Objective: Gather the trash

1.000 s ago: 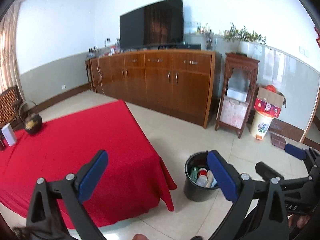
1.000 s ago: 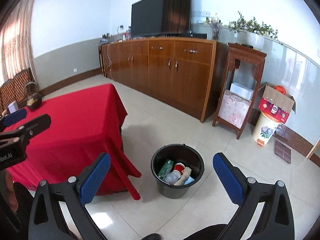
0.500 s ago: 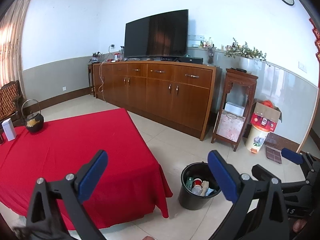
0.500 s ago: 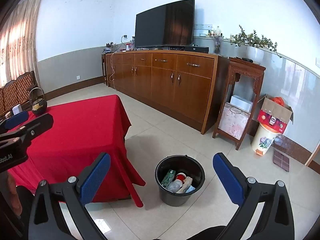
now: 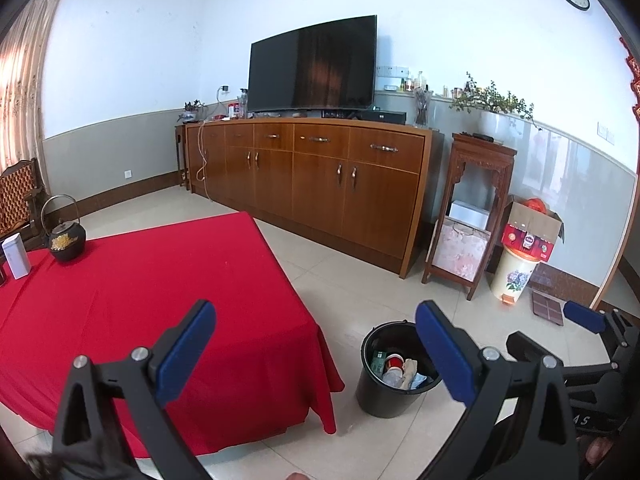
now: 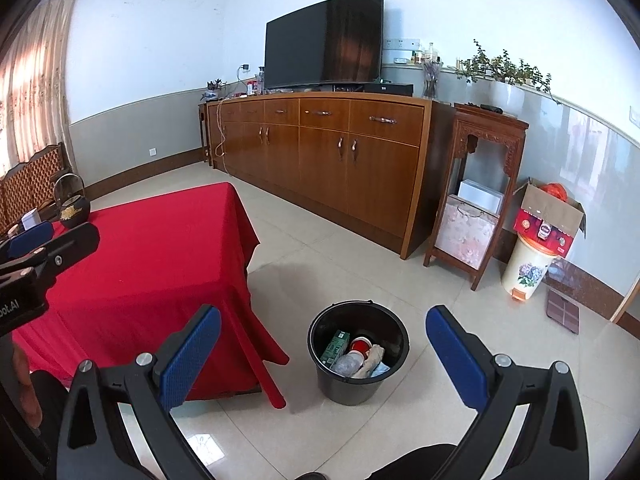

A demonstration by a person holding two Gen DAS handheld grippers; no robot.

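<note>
A black trash bucket (image 5: 380,398) (image 6: 356,388) stands on the tiled floor beside the red-clothed table (image 5: 152,300) (image 6: 160,264). It holds a green carton (image 6: 335,346), a red-and-white cup (image 6: 360,346), a clear bottle and crumpled paper. My left gripper (image 5: 316,350) is open and empty above the table's near corner. My right gripper (image 6: 322,352) is open and empty, held above the floor with the bucket between its fingers in view. The right gripper also shows at the right edge of the left wrist view (image 5: 576,344).
A black teapot (image 5: 66,240) and a white box (image 5: 16,256) stand at the table's far left. A wooden sideboard (image 5: 320,184) with a TV (image 5: 312,64), a carved stand (image 5: 472,216), a floral bin (image 5: 514,276) and a cardboard box (image 5: 532,230) line the wall.
Both wrist views have tilted up and drawn back, so the bucket and table sit lower and more wall shows. Both grippers stay open and empty.
</note>
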